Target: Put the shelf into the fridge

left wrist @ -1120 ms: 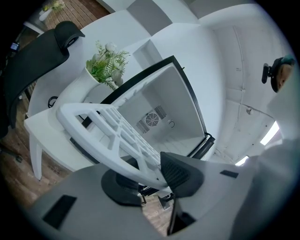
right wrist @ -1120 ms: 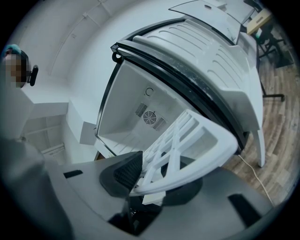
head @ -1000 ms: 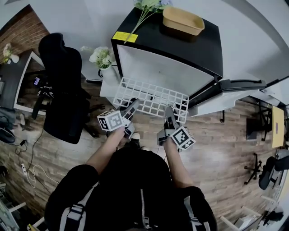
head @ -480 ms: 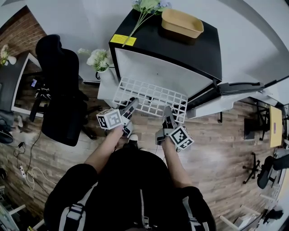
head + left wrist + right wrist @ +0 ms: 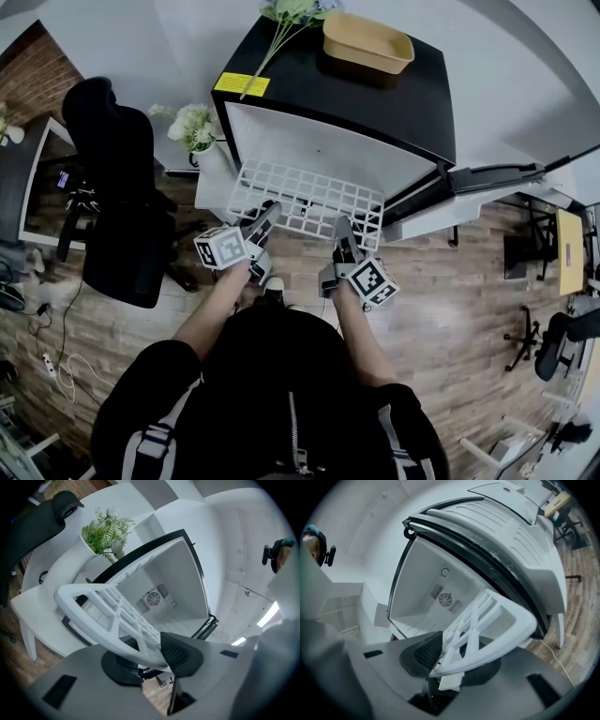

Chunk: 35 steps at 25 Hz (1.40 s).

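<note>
A white grid shelf (image 5: pixel 305 195) is held level in front of the open small black fridge (image 5: pixel 375 84), its far edge at the fridge's mouth. My left gripper (image 5: pixel 265 217) is shut on the shelf's near edge at the left; my right gripper (image 5: pixel 342 231) is shut on the near edge at the right. In the left gripper view the shelf (image 5: pixel 112 616) runs between the jaws toward the fridge's white interior (image 5: pixel 164 588). The right gripper view shows the shelf (image 5: pixel 487 625) clamped likewise, with the fridge's back-wall fan (image 5: pixel 445 597) beyond.
The fridge door (image 5: pixel 469 192) hangs open to the right. A tan tray (image 5: pixel 367 42) and flowers (image 5: pixel 286 14) lie on top of the fridge. To the left stand a white side table with a flower vase (image 5: pixel 192 127) and a black office chair (image 5: pixel 122 187).
Both grippers and the shelf have moved a little forward toward the fridge opening; the grip on the shelf is unchanged.
</note>
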Motion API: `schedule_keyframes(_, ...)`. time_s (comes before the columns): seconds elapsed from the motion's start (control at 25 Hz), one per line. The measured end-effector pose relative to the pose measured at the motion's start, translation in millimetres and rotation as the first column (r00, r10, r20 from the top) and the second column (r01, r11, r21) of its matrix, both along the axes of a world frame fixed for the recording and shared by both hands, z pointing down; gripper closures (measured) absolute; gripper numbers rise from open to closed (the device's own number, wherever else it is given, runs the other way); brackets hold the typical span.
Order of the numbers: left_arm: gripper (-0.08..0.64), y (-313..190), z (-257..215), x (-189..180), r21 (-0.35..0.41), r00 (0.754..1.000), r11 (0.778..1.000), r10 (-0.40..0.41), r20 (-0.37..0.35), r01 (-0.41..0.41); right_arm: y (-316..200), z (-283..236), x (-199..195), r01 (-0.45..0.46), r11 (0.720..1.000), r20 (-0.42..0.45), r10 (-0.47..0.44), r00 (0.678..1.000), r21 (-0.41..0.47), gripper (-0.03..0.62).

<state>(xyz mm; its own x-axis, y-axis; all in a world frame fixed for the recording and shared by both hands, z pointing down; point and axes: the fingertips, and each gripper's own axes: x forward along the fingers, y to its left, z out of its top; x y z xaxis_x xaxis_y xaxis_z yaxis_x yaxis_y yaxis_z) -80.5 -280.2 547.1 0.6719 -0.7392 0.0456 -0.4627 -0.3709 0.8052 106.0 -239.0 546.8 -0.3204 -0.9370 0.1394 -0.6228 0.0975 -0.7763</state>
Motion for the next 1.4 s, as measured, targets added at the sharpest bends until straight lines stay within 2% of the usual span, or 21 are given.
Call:
schedule_keyframes(0.76, 0.431, 0, 3, 0, -0.003, 1.000, 1.000, 0.009, 0.006, -0.009, 1, 7, 0, -0.008, 1.000, 0.045, 0.008, 0.999, -0.008, 0.477)
schedule_keyframes(1.4, 0.430, -17, 2, 9, 0.008, 0.999, 0.999, 0.032, 0.012, -0.032, -20, 10, 8, -0.031, 0.999, 0.050, 0.031, 0.998, -0.010, 0.477)
